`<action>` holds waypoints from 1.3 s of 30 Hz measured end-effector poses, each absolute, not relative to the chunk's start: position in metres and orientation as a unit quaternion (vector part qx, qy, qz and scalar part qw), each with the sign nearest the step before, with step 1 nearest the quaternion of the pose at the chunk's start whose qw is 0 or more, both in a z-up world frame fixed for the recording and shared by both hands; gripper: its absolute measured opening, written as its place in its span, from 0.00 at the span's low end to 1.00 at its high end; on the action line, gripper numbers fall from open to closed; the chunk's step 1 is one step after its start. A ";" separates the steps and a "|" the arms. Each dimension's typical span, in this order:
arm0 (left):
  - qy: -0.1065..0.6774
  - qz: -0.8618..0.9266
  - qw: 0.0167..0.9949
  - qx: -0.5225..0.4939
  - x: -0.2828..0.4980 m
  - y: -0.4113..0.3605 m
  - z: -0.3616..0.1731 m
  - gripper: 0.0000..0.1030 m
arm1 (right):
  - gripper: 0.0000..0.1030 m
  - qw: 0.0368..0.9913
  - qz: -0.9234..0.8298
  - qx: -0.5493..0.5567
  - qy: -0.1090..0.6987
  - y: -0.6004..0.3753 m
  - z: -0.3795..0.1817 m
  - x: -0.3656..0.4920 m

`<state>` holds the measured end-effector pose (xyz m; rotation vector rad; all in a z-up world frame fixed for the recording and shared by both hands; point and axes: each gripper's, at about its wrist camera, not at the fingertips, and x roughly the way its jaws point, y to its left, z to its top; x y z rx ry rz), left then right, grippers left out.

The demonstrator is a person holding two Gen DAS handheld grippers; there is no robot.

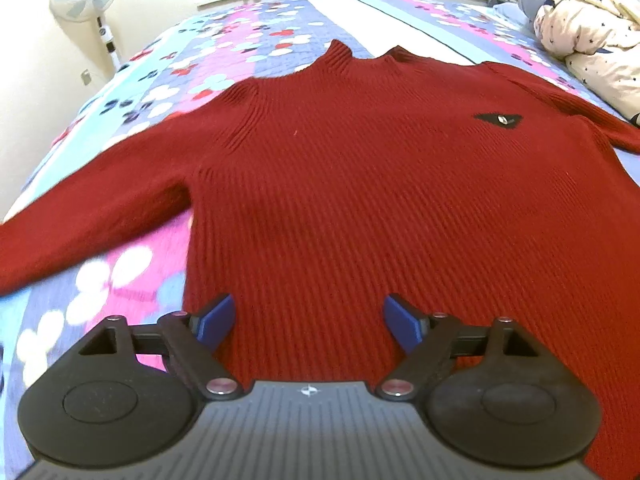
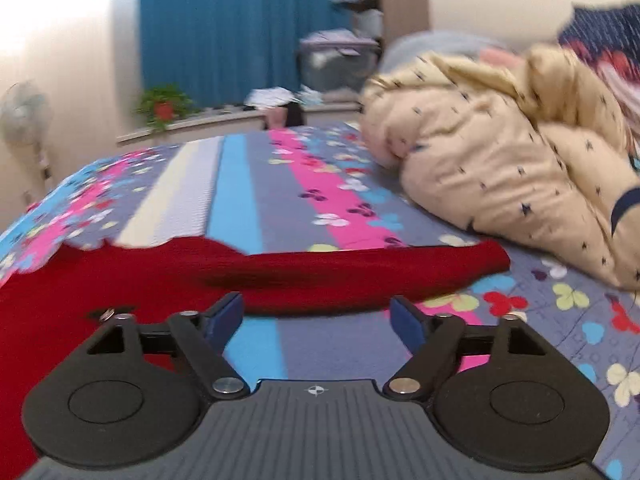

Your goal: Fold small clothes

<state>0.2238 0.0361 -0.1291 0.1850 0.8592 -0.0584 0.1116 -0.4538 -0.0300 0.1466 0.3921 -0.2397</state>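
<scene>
- Left wrist view: red ribbed knit sweater (image 1: 340, 168) lies flat, front up, on the floral patchwork bedspread (image 1: 240, 44), collar (image 1: 360, 58) towards the far edge of the bed.
- One sleeve (image 1: 80, 216) runs out to the left edge of the picture; the other sleeve (image 1: 580, 112) angles off to the right.
- Small black patch (image 1: 498, 119) with a metal stud sits on the chest.
- Left gripper (image 1: 308, 322) hovers over the lower body of the sweater, jaws wide, nothing between the blue pads (image 1: 218, 320). Cannot tell whether the pads touch the knit.
- Handling guess: soft, floppy, thick knit with some weight; not slippery, not fragile; it will sag and stretch if lifted by one point.
- Best hold, probably: pinch an edge, at the hem corner or the cuff, taking both layers.
- Right wrist view (blurred): sweater (image 2: 80, 292) fills the lower left; its right-hand sleeve (image 2: 380, 268) lies stretched across the bedspread (image 2: 248, 200), the cuff end (image 2: 492, 258) near the cream star-print quilt (image 2: 500, 160) but apart from it.
- Right gripper (image 2: 318, 322) stands spread wide and empty, above the bedspread just short of that sleeve.
- Likely grasp for this side: the cuff end, pinched across its ribbing, so the sleeve can be folded in over the body.
</scene>
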 end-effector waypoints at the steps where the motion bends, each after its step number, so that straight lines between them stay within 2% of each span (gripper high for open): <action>1: 0.416 -0.026 0.905 0.090 0.215 0.039 -0.130 0.86 | 0.81 0.972 -0.118 0.057 0.195 -0.443 -0.033 0.102; 3: 0.421 -0.020 0.903 0.084 0.198 0.044 -0.129 0.86 | 0.80 0.967 -0.105 0.021 0.233 -0.425 -0.044 0.093; 6: 0.427 -0.006 0.900 0.086 0.172 0.044 -0.126 0.86 | 0.80 0.957 -0.050 0.020 0.287 -0.417 -0.055 0.087; 9: 0.431 0.011 0.898 0.086 0.144 0.043 -0.125 0.86 | 0.79 0.928 -0.019 0.014 0.372 -0.417 -0.078 0.087; 12: 0.441 0.029 0.895 0.055 0.117 0.050 -0.126 0.86 | 0.80 0.903 -0.010 0.008 0.429 -0.422 -0.098 0.084; 15: 0.455 0.042 0.889 0.008 0.096 0.063 -0.125 0.86 | 0.84 0.897 -0.010 0.019 0.441 -0.429 -0.105 0.074; 20: 0.478 0.064 0.874 -0.065 0.067 0.090 -0.125 0.84 | 0.83 0.886 -0.001 0.066 0.458 -0.449 -0.108 0.065; 22: 0.479 0.066 0.872 -0.081 0.057 0.096 -0.122 0.76 | 0.75 0.885 0.014 0.071 0.460 -0.450 -0.108 0.060; 23: 0.478 0.064 0.872 -0.081 0.053 0.097 -0.121 0.65 | 0.63 0.885 0.023 0.073 0.459 -0.449 -0.108 0.058; 24: 0.477 0.059 0.873 -0.082 0.052 0.098 -0.120 0.49 | 0.52 0.885 0.036 0.077 0.457 -0.448 -0.107 0.057; 25: 0.474 0.050 0.874 -0.091 0.048 0.099 -0.118 0.38 | 0.47 0.885 0.046 0.080 0.456 -0.444 -0.105 0.053; 26: 0.473 0.049 0.874 -0.100 0.045 0.101 -0.117 0.26 | 0.29 0.886 0.051 0.080 0.455 -0.443 -0.103 0.053; 27: 0.470 0.053 0.875 -0.104 0.042 0.102 -0.116 0.18 | 0.21 0.886 0.058 0.082 0.453 -0.443 -0.101 0.051; 30: 0.462 0.047 0.877 -0.122 0.038 0.107 -0.110 0.10 | 0.17 0.887 0.071 0.100 0.446 -0.446 -0.094 0.045; 36: 0.410 0.024 0.899 -0.152 0.014 0.117 -0.076 0.07 | 0.15 0.897 0.095 0.194 0.385 -0.475 -0.063 0.016; 39: 0.404 0.026 0.902 -0.148 0.007 0.120 -0.071 0.07 | 0.15 0.893 0.092 0.224 0.380 -0.482 -0.059 0.004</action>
